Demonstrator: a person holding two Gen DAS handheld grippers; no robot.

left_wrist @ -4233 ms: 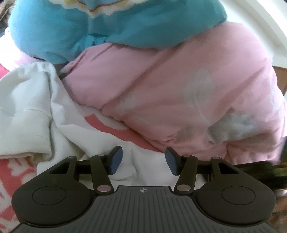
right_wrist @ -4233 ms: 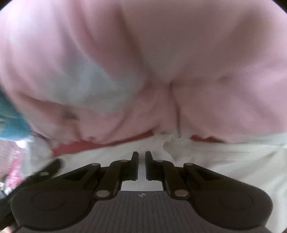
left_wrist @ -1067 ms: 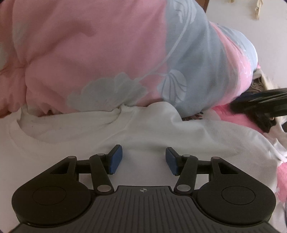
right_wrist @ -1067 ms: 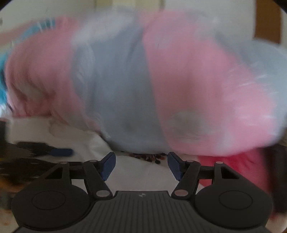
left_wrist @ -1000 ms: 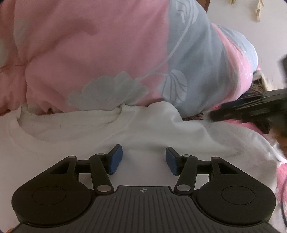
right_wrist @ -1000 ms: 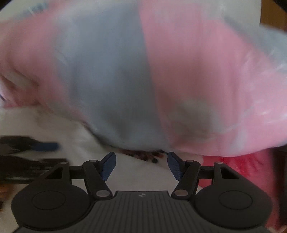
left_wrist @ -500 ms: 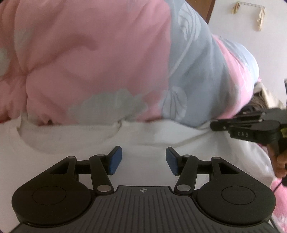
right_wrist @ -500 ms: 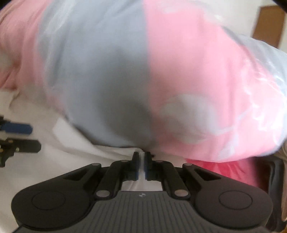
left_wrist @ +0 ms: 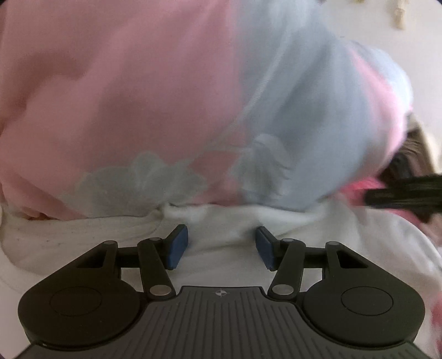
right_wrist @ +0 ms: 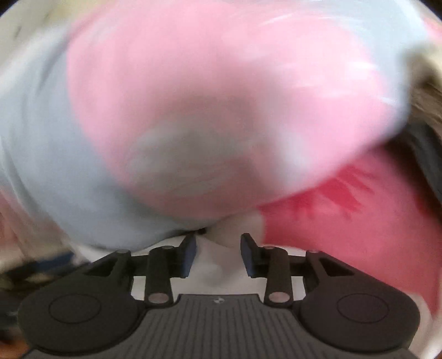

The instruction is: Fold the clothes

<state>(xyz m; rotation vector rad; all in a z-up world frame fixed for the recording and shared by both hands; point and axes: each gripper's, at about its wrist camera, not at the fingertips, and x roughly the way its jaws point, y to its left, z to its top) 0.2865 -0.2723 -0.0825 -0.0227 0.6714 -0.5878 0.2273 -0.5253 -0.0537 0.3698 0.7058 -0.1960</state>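
While both claws gape empty, the left claw (left_wrist: 221, 245) and right claw (right_wrist: 218, 255) rest over a white garment (left_wrist: 221, 221); a pink-and-blue quilt (left_wrist: 165, 96) bulges just ahead and could snag a fold.

Puffy pink and pale-blue quilt (left_wrist: 171, 91) with leaf print, white wall (left_wrist: 420, 55), small hanging ornaments (left_wrist: 397, 13)

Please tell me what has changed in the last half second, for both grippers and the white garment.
The right gripper opened its jaws, which were shut half a second ago, over the white garment. The left gripper stayed open above the same garment. The pink and blue quilt still lies behind.
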